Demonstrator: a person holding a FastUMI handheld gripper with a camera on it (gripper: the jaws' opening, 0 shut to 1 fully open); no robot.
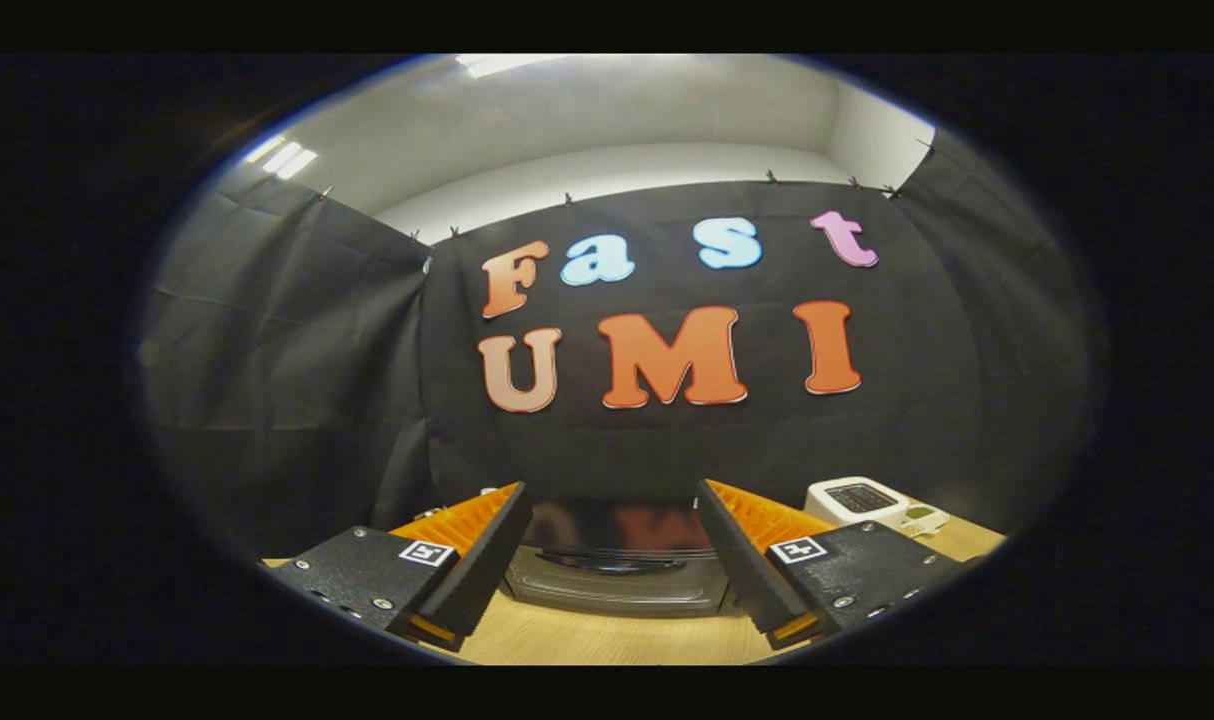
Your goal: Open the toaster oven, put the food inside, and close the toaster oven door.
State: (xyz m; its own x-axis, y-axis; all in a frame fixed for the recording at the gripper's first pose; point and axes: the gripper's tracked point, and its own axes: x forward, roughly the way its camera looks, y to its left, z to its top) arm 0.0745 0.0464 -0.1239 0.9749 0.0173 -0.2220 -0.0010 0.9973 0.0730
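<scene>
Standing closed just beyond the wide-spread, empty fingers (612, 530), the toaster oven (617, 565)

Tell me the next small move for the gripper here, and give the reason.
Probably ease the gripper forward and down toward the toaster oven. Its fingers are spread wide with nothing between them, and the oven sits on the wooden table just ahead, framed between them, its door apparently shut, with the dark handle across the door. Opening comes first, so the handle is the likely target.

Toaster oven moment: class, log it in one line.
gripper: open, empty | toaster oven: door shut, beyond fingers | stage: approach
</scene>
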